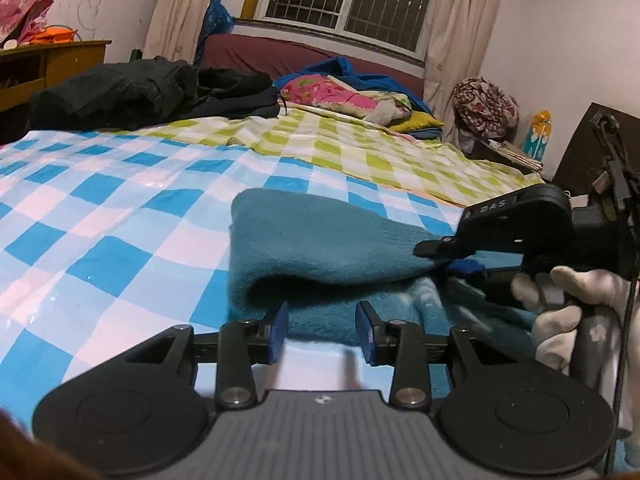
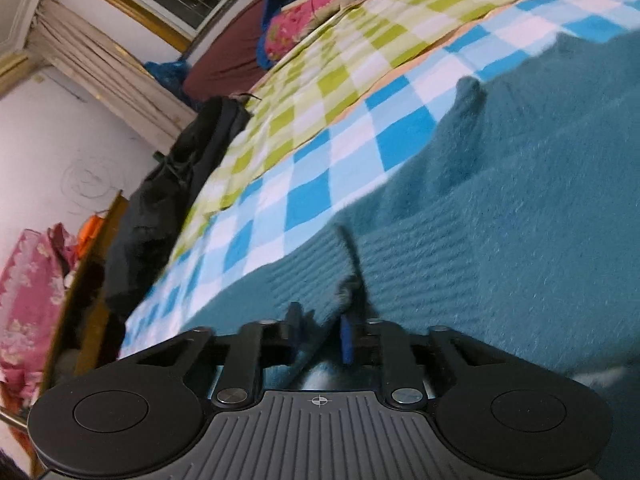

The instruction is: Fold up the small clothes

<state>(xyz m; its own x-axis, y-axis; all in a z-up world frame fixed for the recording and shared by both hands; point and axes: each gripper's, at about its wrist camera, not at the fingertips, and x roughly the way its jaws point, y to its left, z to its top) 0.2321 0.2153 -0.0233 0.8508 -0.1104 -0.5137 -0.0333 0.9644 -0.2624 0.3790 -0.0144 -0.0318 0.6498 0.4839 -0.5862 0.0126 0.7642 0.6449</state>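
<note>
A teal knitted garment (image 1: 320,248) lies on the blue-and-white checked sheet (image 1: 100,216), with one part folded over and lifted. My left gripper (image 1: 322,330) is open, its blue pads (image 1: 280,330) just in front of the garment's near edge, holding nothing. My right gripper (image 1: 452,258) comes in from the right, held by a white-gloved hand (image 1: 560,320), and is shut on the garment's raised edge. In the right wrist view the same gripper (image 2: 324,334) pinches a fold of the teal garment (image 2: 500,220), which fills the right half.
A pile of black clothes (image 1: 132,92) lies at the far left of the bed. A green-checked sheet (image 1: 360,140) and pink and blue bedding (image 1: 340,92) lie at the back. A wooden desk (image 1: 52,64) stands far left, a dark cabinet (image 1: 592,148) at right.
</note>
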